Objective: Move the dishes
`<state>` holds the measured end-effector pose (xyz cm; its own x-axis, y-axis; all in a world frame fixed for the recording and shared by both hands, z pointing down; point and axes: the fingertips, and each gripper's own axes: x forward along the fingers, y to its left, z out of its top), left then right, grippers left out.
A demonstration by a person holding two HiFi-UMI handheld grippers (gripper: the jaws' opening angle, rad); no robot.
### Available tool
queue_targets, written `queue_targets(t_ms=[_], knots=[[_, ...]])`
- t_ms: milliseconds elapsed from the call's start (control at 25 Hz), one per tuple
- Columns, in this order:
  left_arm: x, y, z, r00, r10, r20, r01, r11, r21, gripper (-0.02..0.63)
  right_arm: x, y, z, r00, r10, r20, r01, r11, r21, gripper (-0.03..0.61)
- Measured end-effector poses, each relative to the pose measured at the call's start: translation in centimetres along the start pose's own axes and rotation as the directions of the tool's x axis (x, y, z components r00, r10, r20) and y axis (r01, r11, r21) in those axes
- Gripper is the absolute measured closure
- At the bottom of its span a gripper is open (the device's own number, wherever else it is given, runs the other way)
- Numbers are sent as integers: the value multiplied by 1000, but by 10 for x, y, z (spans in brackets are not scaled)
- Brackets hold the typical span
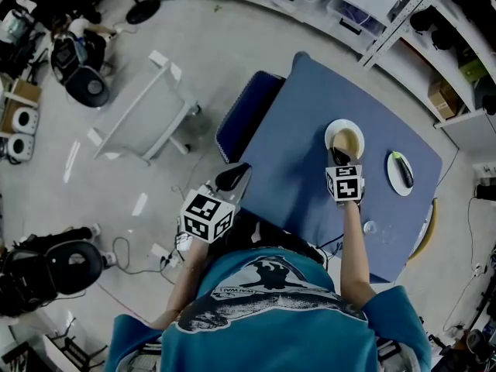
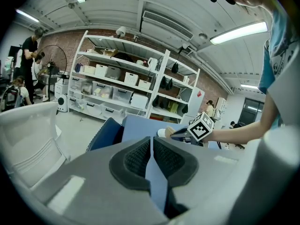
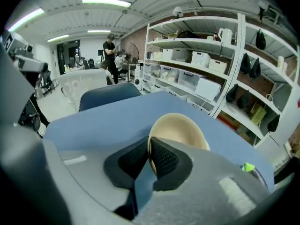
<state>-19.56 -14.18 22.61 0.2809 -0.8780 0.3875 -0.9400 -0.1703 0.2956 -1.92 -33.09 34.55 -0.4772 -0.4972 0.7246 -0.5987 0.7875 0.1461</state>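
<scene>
Right of frame centre on the desk point(image 1: 287, 146), the bowl point(image 3: 180, 130) has its near rim pinched in the right gripper point(image 3: 147, 159)'s jaws. It is likely light, stiff, slippery and breakable. The left gripper point(image 2: 151, 156)'s jaws meet, empty.

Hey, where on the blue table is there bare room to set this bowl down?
The widest bare patch of the table lies between the bowl and the blue chair. The right side is crowded: the plate and a small clear object sit close beside the right gripper, which grips the bowl's rim.
</scene>
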Motion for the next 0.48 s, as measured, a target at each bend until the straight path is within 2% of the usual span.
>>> queue_targets(t_ms=[480], knots=[[-10, 4, -3, 1000, 17, 11, -17, 1000, 2, 581, -14, 85, 35, 983, 161, 89, -157, 986, -50, 561]])
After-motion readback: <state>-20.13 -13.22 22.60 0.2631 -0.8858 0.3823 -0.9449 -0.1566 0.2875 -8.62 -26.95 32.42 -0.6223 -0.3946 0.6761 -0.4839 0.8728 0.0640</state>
